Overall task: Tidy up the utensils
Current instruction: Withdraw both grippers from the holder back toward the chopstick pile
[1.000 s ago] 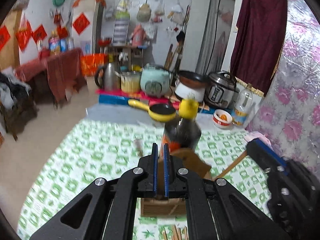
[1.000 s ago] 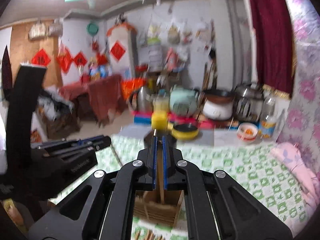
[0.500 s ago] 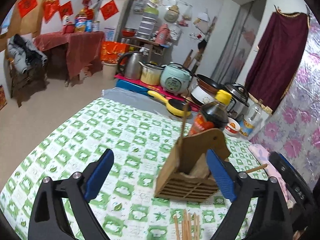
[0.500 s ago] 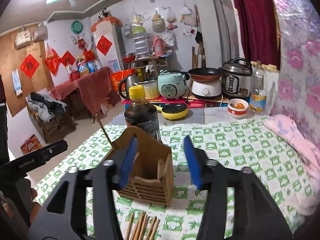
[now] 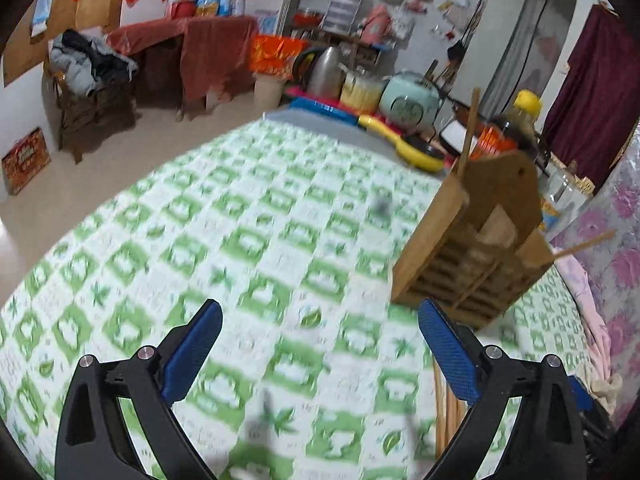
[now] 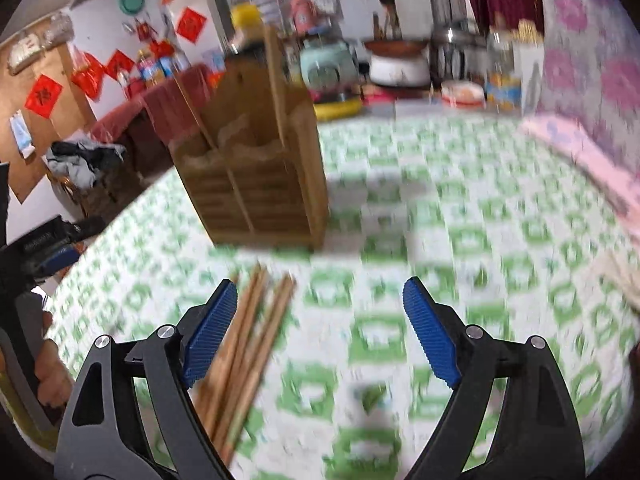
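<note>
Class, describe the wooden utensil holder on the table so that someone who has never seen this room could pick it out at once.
Start at the table with the green-and-white checked cloth. On it stands the wooden utensil holder, a slatted box with a tall peaked back and two chopsticks poking out. Unlike the loose chopsticks lying flat before it, it stands upright; the dark bottle with the yellow cap behind it is not wood.

One wooden holder (image 6: 256, 184) stands on the desk (image 6: 460, 240), with two chopsticks (image 6: 276, 84) upright in it. Roughly four or five loose chopsticks (image 6: 248, 332) lie bundled; blur prevents an exact count. One bottle (image 5: 516, 128). Two claws (image 5: 320, 360) (image 6: 320, 328).
</note>
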`<state>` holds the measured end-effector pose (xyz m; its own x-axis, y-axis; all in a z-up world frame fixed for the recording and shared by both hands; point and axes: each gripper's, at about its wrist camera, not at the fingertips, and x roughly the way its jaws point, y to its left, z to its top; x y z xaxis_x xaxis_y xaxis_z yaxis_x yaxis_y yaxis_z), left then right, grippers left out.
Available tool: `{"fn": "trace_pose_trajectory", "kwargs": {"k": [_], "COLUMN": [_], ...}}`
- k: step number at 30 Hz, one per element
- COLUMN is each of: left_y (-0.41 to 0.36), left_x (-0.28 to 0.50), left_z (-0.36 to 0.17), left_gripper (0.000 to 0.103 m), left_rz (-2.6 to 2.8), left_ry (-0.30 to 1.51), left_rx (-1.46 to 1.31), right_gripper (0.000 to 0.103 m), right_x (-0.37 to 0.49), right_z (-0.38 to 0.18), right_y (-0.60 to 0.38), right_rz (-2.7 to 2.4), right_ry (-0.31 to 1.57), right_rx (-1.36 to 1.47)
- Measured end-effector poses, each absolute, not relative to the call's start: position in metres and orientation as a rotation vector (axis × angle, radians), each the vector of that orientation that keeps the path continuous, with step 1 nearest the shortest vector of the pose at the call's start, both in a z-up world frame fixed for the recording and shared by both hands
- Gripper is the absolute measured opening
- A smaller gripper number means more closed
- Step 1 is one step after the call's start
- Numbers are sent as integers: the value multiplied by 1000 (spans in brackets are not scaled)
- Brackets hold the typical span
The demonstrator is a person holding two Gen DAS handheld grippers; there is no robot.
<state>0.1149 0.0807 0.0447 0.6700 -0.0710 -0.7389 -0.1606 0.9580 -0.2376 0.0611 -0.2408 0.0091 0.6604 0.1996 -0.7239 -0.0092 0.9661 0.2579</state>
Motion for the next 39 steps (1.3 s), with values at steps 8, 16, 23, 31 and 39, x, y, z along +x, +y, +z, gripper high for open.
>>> {"fn": "trace_pose_trajectory", "kwargs": {"k": [8,16,23,31,39], "left_y": [84,85,88,86,74], "left_x": [85,104,104,102,99], "left_z": [15,-10,-13,-9,-3], "left_gripper": [97,97,97,97,97], "left_rz": [29,-8,-2,3,8], "left_ry": [943,1080,1092,1078,1047], "left_rx": [-320,-374,-387,-368,-296], "right_gripper": [85,86,88,88,88], "right_x": [40,23,14,21,32], "right_z": [-6,-19,-19,-37,-42], "right_y": [-241,-220,-198,-177,-214], "right_rz": [138,212,297,330,187], "right_ry": [905,940,939,1056,1079], "right_rx": [259,194,110,10,129]}}
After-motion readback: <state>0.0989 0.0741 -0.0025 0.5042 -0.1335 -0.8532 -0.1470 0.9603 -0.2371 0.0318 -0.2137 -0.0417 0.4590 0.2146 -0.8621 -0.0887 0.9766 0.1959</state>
